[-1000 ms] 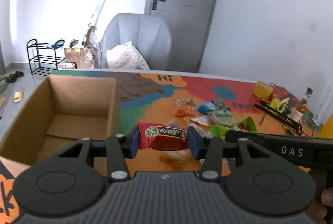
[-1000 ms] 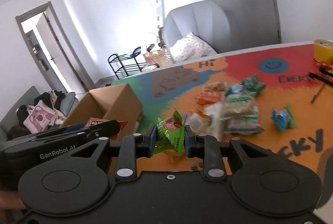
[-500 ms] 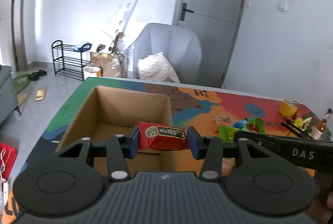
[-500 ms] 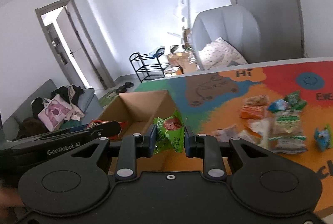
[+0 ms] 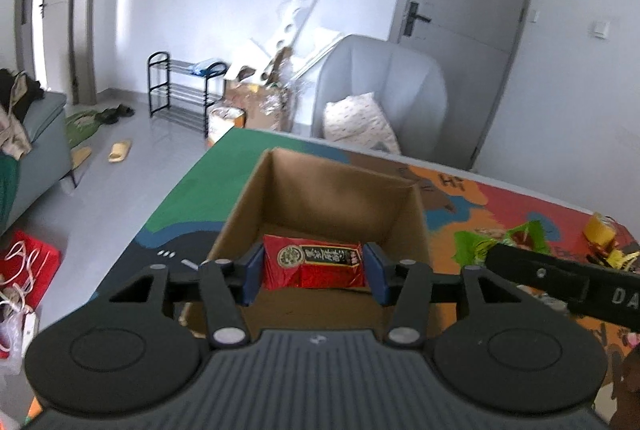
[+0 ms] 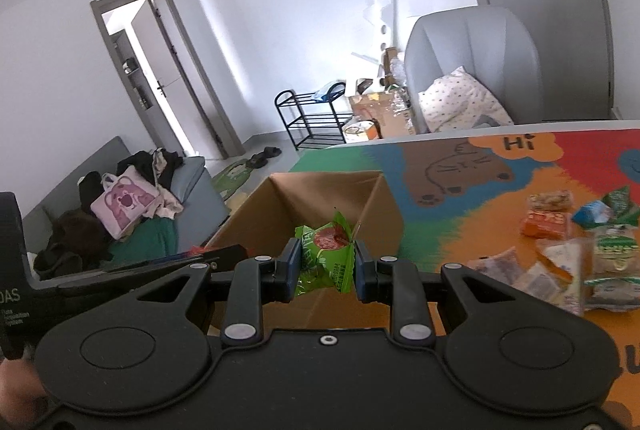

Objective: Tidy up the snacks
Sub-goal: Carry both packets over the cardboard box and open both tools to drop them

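A: Left wrist view first. What step?

B: Drop-off. Left hand-held gripper [image 5: 314, 272] is over the cardboard box [image 5: 328, 190], red snack packet [image 5: 314, 266] between the blue pads. Jaws are opening, and the packet looks about to go, maybe just touching on the left pad, gap on the right.

A: Next?

B: Prob. widen more so it falls inside, then clear out. Packet's glossy foil, flat, pillow-shaped; box is matte corrugated w/ open top.

A: Right wrist view?

B: Right hand-held gripper [image 6: 325, 264] is clamped narrow on a green snack packet [image 6: 326, 256], crinkly film w/ a twisted fin, near the box's rim. Needs to go further over the opening before release. More packets lie loose on the colourful surface [image 6: 460, 214].
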### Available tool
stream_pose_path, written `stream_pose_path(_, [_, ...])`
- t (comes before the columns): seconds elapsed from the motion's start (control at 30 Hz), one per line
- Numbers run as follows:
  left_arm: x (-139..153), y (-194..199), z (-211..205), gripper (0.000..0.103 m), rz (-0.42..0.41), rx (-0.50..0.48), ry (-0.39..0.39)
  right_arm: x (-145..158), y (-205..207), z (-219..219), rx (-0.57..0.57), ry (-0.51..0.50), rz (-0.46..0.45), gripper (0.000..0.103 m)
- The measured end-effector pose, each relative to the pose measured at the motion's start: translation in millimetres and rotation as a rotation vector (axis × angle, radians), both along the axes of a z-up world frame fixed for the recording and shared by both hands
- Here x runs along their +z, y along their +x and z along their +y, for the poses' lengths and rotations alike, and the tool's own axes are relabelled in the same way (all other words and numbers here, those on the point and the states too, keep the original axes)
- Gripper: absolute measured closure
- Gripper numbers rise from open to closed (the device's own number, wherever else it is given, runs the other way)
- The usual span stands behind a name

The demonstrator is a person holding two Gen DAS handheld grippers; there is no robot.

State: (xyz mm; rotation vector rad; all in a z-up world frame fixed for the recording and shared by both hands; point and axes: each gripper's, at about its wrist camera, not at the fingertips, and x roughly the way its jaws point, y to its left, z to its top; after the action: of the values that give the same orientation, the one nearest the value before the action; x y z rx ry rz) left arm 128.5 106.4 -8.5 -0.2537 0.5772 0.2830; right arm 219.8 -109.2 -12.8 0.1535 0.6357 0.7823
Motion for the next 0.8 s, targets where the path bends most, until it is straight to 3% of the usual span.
stream_pose_path(0.2, [1.0, -8.1, 7.3, 0.034, -0.020, 0.018, -0.001, 4.6, 3.1, 18.4, 0.026, 0.008, 0.002, 0.078])
stream_pose_path(0.43, [2.2, -15.3, 15.8, 0.025, -0.025, 0.053, -0.009, 6.1, 9.1, 34.1, 0.068, 0.042, 0.024, 0.077])
stream_pose_path(0.53, [2.8, -17.9, 19.9, 0.018, -0.019, 0.070, -0.007, 5.1, 11.3, 34.7, 0.095, 0.062, 0.045, 0.068])
stream_pose_path(0.6, [2.4, -19.2, 22.5, 0.012, -0.006, 0.083, -0.014, 6.4, 10.7, 33.0, 0.098, 0.059, 0.041, 0.053])
stream_pose_path(0.8, [0.9, -16.8, 22.2, 0.010, 0.029, 0.110, -0.043, 6.9, 8.7, 11.4, 0.037, 0.049, 0.024, 0.030])
